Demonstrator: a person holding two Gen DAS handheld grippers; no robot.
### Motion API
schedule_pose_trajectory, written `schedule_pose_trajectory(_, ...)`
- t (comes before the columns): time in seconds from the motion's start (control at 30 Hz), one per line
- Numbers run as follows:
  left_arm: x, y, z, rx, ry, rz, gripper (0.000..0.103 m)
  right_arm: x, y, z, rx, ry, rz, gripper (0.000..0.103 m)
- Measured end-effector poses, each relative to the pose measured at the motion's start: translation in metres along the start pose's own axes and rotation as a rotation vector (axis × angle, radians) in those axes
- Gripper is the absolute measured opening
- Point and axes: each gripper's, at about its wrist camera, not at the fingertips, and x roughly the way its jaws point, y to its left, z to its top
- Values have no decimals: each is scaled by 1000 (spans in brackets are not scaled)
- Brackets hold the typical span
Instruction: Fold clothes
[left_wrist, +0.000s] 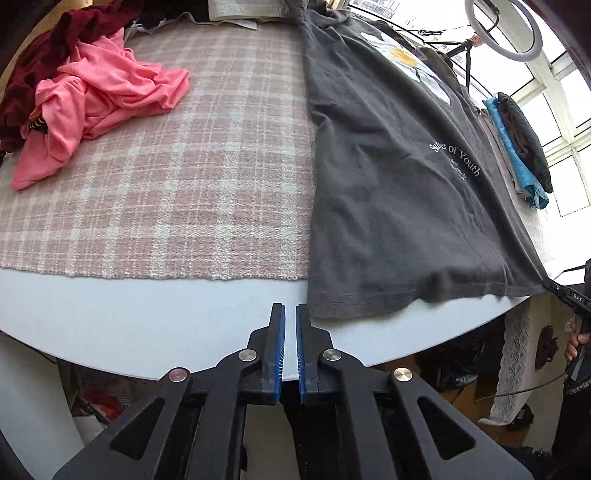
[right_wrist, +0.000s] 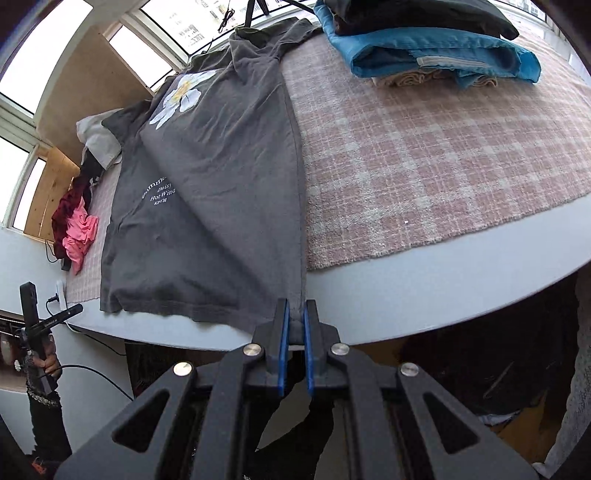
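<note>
So the dark grey T-shirt is lying print-up on the table, on top of the pink plaid cloth that covers most of it. We can see a white daisy print near the chest and some white lettering lower down. One side of the shirt looks folded in over itself, and the hem hangs a bit past the plaid cloth onto the bare pale tabletop near the edge.

Our right tool is pinching the bottom corner of the shirt: there's a little wad of grey fabric squeezed between the blue pads, right at the table edge. Our left tool has nothing in it. Its pads sit close together with a thin gap, just beside the shirt's other hem corner, not gripping anything.

Further out, a crumpled pink garment lies with a dark red one in a heap at the far left of the table, well apart from the shirt. On the opposite side there's a stack of folded clothes, with a blue piece and something dark on top. A white ring light stands by the windows beyond the table.
</note>
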Motion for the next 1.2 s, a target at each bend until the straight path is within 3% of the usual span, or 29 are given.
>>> schedule_pose_trajectory(0.17,29,-25,4,32,57,34,16,-2,16,5,-53,2,-19,7)
schedule_pose_trajectory(0.33,39,-35,1,57,51,87,18,-5,26,4,-84,1,-21,7)
schedule_pose_trajectory(0.43,42,-40,-2,70,50,88,5,-5,25,2,-83,2,-20,7)
schedule_pose_trajectory(0.5,40,-43,-4,80,46,70,2,-5,22,3,-72,-1,-21,7)
schedule_pose_trajectory(0.67,-1,-38,3,52,-28,-3,2,-19,18,13,-60,-37,-19,7)
schedule_pose_trajectory(0.83,-88,-35,29,60,-175,-49,2,-54,23,34,-52,-106,28,7)
schedule_pose_trajectory(0.93,-148,-34,53,87,-258,-24,2,-81,35,46,-60,-159,68,7)
schedule_pose_trajectory(1.07,-196,-36,35,128,-301,12,2,-121,48,37,-70,-229,121,7)
schedule_pose_trajectory(1.13,-198,-36,14,129,-295,23,2,-138,53,28,-75,-259,140,7)
schedule_pose_trajectory(1.2,-182,-30,-6,113,-253,19,2,-131,44,10,-53,-247,120,7)
